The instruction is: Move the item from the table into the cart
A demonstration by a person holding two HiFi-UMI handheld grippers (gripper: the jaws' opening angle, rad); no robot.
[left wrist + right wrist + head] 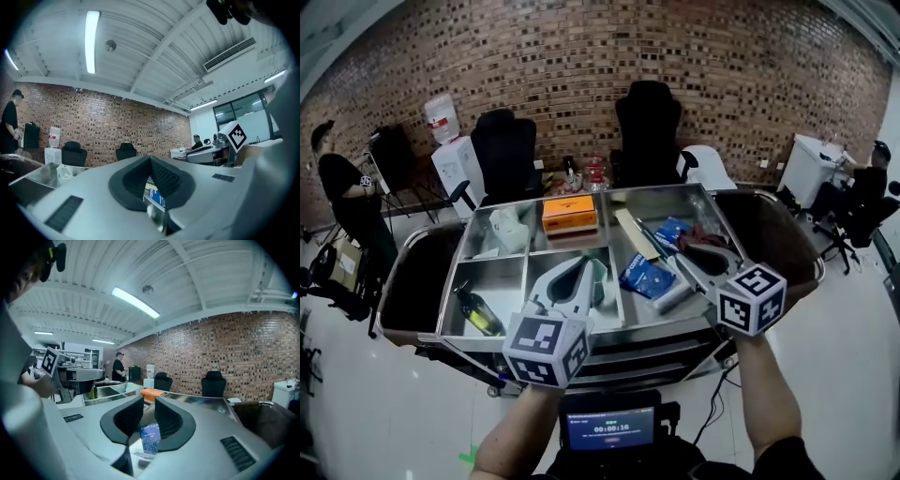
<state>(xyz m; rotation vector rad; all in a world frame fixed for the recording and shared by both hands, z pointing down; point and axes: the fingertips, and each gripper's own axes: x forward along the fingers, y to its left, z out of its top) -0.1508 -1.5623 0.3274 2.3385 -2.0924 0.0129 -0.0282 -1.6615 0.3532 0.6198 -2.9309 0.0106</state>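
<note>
Currently the right tongs (149,401) are nearly closed, pinching the blue packet (150,439) upright above the cart (497,277), right side. Left tongs (150,159) are closed, empty. Suggest lowering well inside before opening; thin packet could slip.

A brick wall (581,56) is seen well beyond the left gripper (584,267) and the right gripper (694,251). A black chair (504,141), a taller chair (647,117) and a white water dispenser (457,167) are set against it, the dispenser furthest left. A glossy white floor (356,394) is spread below and to both sides of the grippers. Above them a white ribbed ceiling (140,47) is lit by a strip lamp (92,42) and fitted with a vent (229,54), and windows (243,112) are placed to the right of the left gripper.
</note>
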